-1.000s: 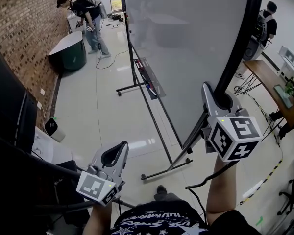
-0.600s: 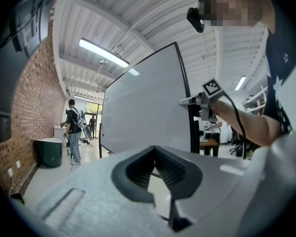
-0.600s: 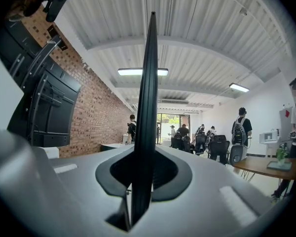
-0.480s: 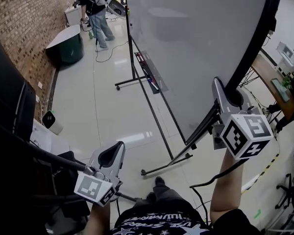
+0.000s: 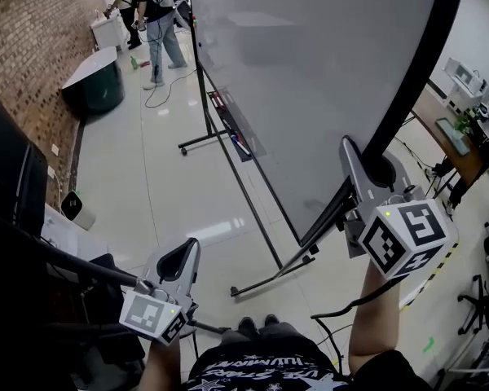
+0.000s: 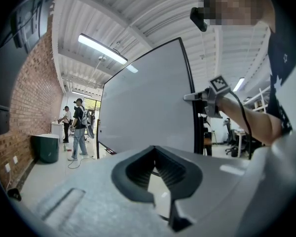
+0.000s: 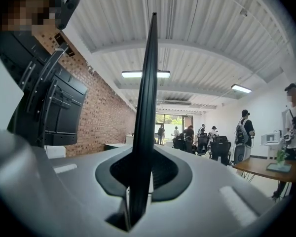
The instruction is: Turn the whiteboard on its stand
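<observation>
Clamping onto the black edge frame (image 7: 149,83) of the whiteboard (image 5: 310,72), the right gripper (image 7: 144,154) is pinching the thin rim between its pads, with the frame running straight up through the jaws. The left gripper (image 6: 155,152) is hanging low and well apart from the board, its jaws looking pressed together with nothing between them.

The board is standing tall just in front of the person, filling the upper right of the head view, and is resting on a dark metal stand (image 5: 273,279) whose foot is reaching across the floor. It is looking large, flat and stiff, probably fairly heavy and slow to swing, so the rigid rim is likely the best hold. The smooth writing face is probably offering no purchase.

The pale floor (image 5: 147,169) is shining and may be letting the stand slide. A brick wall (image 5: 24,47) is closing off the left side, people (image 5: 159,23) are standing beyond the board, and a desk (image 5: 452,141) is sitting near its right side.
</observation>
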The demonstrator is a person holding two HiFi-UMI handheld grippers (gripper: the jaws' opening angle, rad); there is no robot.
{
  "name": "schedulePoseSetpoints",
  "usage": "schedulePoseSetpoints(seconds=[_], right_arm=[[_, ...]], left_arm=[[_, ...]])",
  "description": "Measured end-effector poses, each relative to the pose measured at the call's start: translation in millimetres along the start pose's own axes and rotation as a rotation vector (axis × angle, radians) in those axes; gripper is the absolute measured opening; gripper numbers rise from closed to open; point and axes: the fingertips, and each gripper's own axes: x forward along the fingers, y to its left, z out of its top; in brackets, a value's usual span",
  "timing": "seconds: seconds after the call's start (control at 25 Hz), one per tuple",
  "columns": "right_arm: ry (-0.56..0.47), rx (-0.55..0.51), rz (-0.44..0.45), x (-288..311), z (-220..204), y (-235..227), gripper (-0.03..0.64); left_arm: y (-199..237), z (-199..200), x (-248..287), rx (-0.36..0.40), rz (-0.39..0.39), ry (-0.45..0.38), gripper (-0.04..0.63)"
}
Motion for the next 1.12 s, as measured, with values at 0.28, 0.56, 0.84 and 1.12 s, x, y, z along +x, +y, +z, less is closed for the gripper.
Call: schedulePoseSetpoints(seconds=[0.28, 0.56, 0.84, 1.12], right_arm=[[-0.030, 0.008, 0.023, -23, 1, 0, 0.049], [-0.046, 0.013, 0.028, -40, 0, -4, 0.051], [-0.053, 0.010, 0.043, -54, 1, -1, 0.051], [-0.057, 0.003, 0.046, -76, 0, -4, 0.053]], left_arm=[[-23, 7, -2, 0.030, 0.026, -0.014, 0.005], [-54, 7, -14, 0.028, 0.035, -0.009, 0.005], [-66, 9, -32, 0.076, 0.080, 0.001, 0.005], [-94, 14, -42, 0.087, 0.086, -0.016, 0.005]])
